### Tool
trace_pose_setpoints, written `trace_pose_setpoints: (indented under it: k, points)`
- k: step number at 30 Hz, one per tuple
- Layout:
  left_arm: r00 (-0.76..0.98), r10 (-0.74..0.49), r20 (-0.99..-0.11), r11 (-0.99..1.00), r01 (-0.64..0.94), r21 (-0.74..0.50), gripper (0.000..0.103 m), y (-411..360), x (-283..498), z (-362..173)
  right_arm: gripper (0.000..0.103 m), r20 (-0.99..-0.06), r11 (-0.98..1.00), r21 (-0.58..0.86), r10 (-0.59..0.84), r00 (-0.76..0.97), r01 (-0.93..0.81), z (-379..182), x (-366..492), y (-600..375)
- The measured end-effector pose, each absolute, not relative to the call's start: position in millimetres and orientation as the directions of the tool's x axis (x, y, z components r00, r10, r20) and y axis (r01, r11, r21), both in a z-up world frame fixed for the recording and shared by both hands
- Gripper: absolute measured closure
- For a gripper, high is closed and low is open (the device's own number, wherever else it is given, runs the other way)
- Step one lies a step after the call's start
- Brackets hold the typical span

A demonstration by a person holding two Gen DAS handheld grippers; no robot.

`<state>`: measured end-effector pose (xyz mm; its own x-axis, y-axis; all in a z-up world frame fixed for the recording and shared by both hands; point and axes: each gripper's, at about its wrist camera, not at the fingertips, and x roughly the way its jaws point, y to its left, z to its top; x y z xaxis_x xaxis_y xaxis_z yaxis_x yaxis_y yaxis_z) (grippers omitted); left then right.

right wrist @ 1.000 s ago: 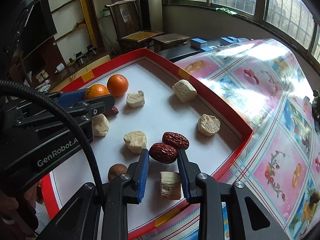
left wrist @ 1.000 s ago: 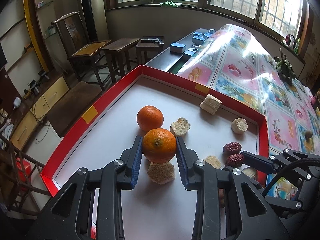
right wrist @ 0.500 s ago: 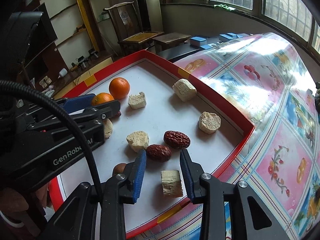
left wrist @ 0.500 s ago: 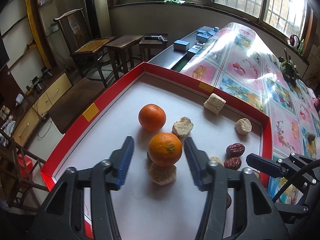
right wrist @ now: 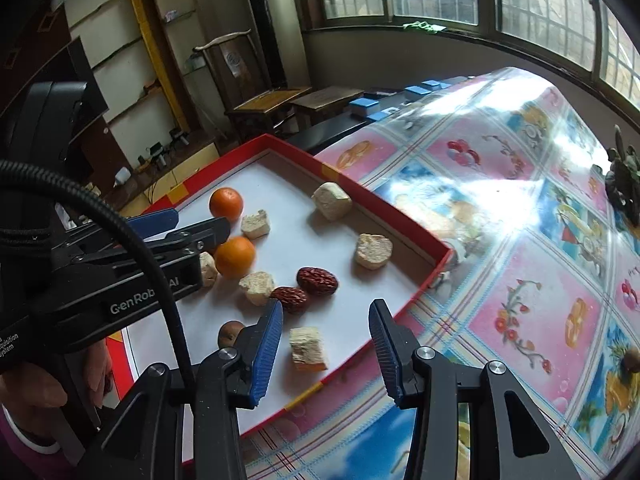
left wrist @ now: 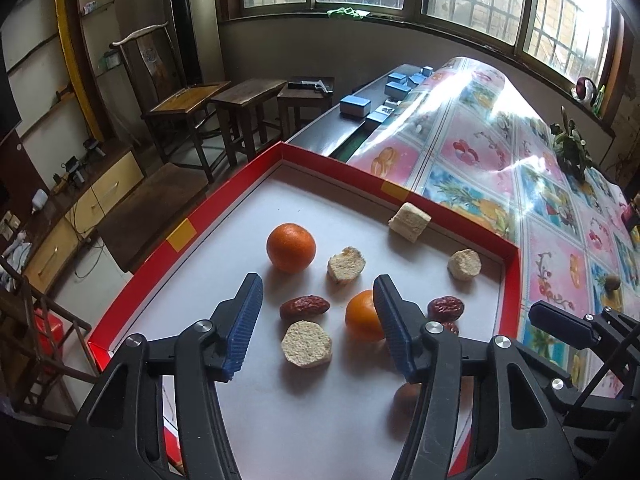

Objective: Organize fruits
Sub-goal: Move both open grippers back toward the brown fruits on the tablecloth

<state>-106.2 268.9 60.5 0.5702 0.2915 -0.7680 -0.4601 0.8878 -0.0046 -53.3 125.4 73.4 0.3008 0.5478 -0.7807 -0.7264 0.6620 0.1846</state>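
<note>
On the flowered tablecloth (right wrist: 520, 280) sits a red-rimmed tray (left wrist: 224, 204) with a white floor, holding all the fruit. Left gripper (left wrist: 318, 324) hangs over the tray, fingers spread, nothing pinched. Between its fingers in the left wrist view lie a red date (left wrist: 304, 307) and a pale round biscuit chunk (left wrist: 306, 344), both flat on the tray and clear of the blue pads. Near orange (left wrist: 362, 316) sits just beside the right-hand finger (left wrist: 394, 332), partly hidden behind it; cannot tell if they touch. Far orange (left wrist: 291, 247) stands apart, deeper in the tray, with another pale chunk (left wrist: 346, 265) just beside it. Two more chunks lie near the far rim: a square one (left wrist: 410, 222) and a round one (left wrist: 464, 265).

Right gripper (right wrist: 325, 350) is over the tray's near corner, fingers spreading wider, nothing pinched. A cube-shaped chunk (right wrist: 308, 349) lies on the tray between them, touching neither. Two dates (right wrist: 304, 288) lie side by side, touching, just beyond the left-hand finger (right wrist: 266, 354). A small brown round fruit (right wrist: 230, 332) sits beside that finger, partly covered. In the right wrist view both oranges are near the left gripper's body, the near one just beside its tip. A person's hand (right wrist: 44, 392) grips the left gripper's handle at lower left.
</note>
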Motion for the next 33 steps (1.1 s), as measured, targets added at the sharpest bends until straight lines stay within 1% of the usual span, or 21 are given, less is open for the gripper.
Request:
trace_pose_setpoints:
  k: [2,5,14,33]
  points:
    - [0.577,0.293,-0.762,0.89,-0.457,-0.005,0.045,265,-106,64,0.06,-0.774,0.673,0.185,0.549,0.315,-0.716,77,-53,118]
    - [0.591,0.288,-0.754,0.892,-0.451,-0.012,0.034,260,-105,69,0.059,-0.773,0.687,0.182,0.542,0.329,-0.704,79,-52,107]
    - [0.617,0.263,-0.742,0.916,-0.401,-0.009,0.034,232,-98,80,0.058,-0.772,0.73,0.183,0.521,0.363,-0.659,80,-44,69]
    - [0.64,0.14,-0.755,0.978,-0.209,0.004,0.034,135,-64,75,0.057,-0.789,0.854,0.17,0.417,0.451,-0.492,69,-25,-30]
